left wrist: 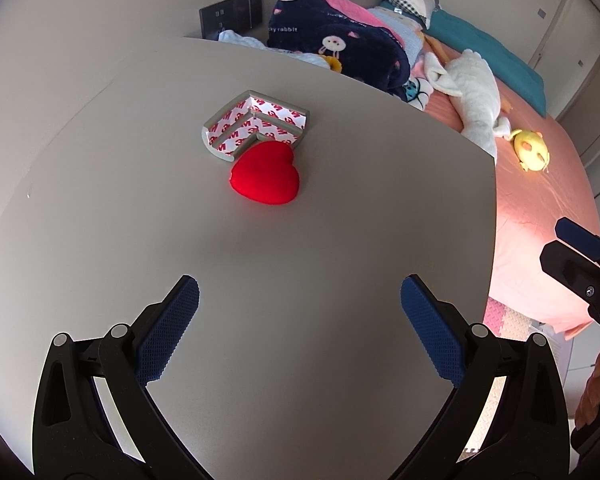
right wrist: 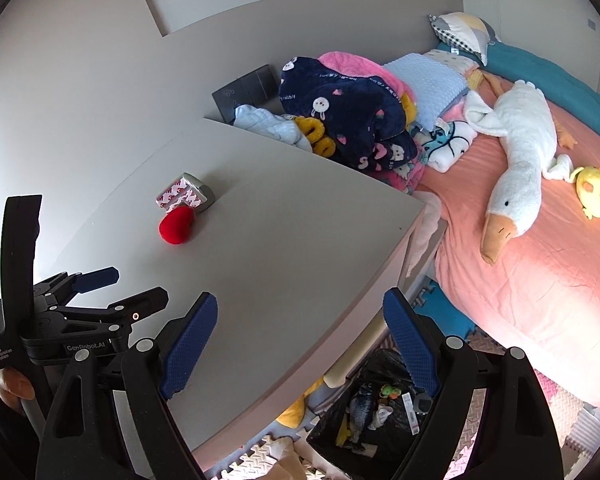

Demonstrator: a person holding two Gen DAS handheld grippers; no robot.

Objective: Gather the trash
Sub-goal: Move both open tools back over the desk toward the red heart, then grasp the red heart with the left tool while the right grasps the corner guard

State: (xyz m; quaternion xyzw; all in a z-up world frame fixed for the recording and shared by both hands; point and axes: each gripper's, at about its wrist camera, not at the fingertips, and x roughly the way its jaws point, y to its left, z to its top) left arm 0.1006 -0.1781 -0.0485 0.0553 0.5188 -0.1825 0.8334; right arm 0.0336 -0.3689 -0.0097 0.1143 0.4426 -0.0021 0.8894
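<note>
Fingers of the left gripper (left wrist: 299,304) spread wide, nothing between the blue pads, only bare tabletop below. Right gripper (right wrist: 300,320) likewise spread and empty, hanging over the near corner of the table (right wrist: 300,240).

Task items: red heart (left wrist: 265,178) at about 12 o'clock from the left gripper, well ahead of the tips. Grey corner guard (left wrist: 254,124) with printed backing tape lies just behind it, touching or nearly so; cannot tell which. From the right wrist view both sit at roughly 10 o'clock, well apart from that gripper.

Progress, judged: black trash bag (right wrist: 374,404) on the floor at 6 o'clock of the right gripper already holds several small bits, so some collecting looks done. Heart and guard not yet picked up.

Room: tabletop otherwise bare, open approach from the near side. Table edge runs at 3 o'clock of the left gripper; beyond it the bed (right wrist: 520,280) with a plush goose (right wrist: 520,152). The grippers stand close side by side.
</note>
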